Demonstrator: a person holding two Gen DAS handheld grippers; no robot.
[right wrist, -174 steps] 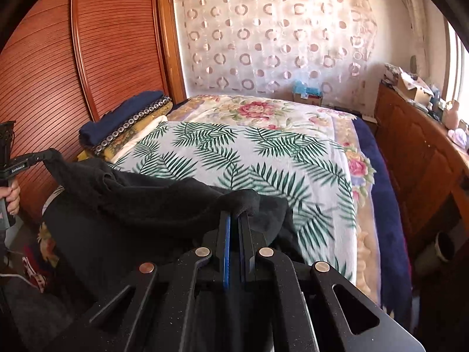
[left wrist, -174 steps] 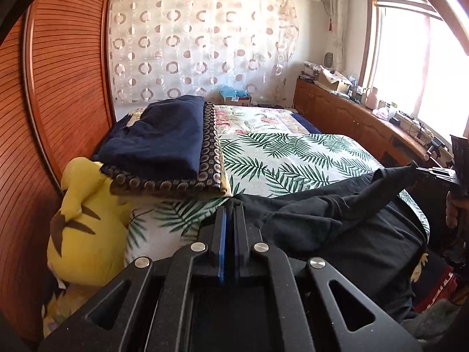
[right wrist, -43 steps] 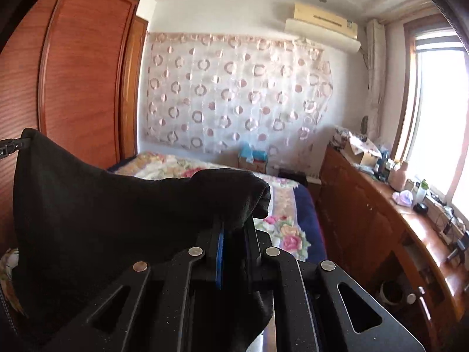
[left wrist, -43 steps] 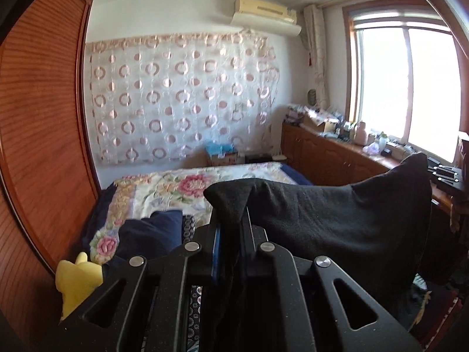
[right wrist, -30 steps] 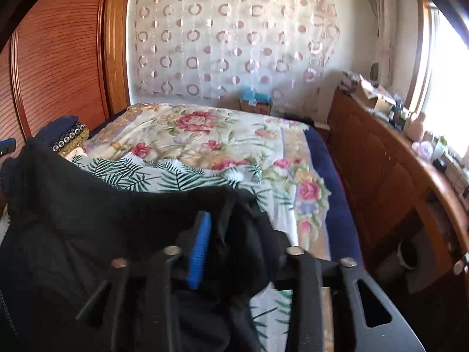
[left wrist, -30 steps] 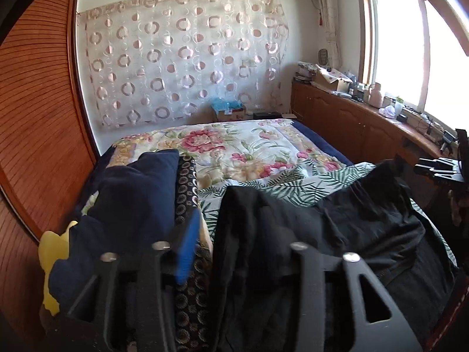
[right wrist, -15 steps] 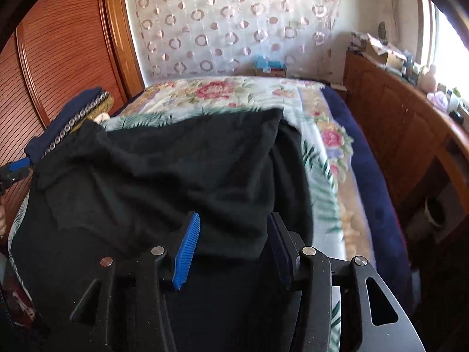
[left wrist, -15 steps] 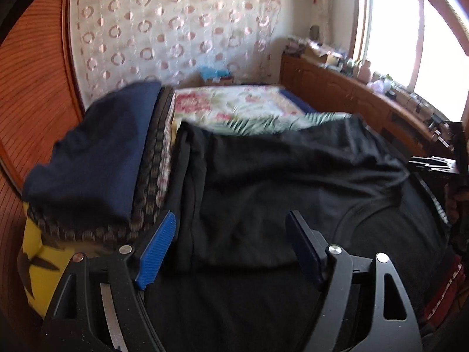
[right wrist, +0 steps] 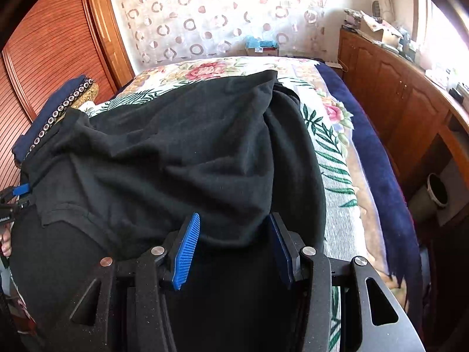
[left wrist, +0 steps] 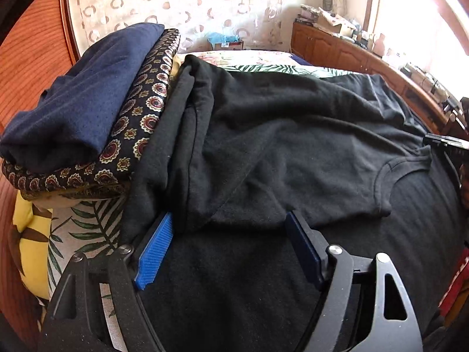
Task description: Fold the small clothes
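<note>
Black shirt (left wrist: 293,135) folded over on the palm-print bed (right wrist: 331,158), beside the stacked clothes (left wrist: 88,99).
Left gripper (left wrist: 231,243) has just been opening; right gripper (right wrist: 234,243) gapes too. Both empty, the folded edge just beyond their pads; earlier both pinched it aloft.

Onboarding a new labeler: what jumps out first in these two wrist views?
A black shirt fills both views, folded over on the leafy bedspread. The left gripper and right gripper hang open over its near fold; the left's jaws have just been opening. A stack of dark folded clothes sits at the shirt's left edge.
</note>
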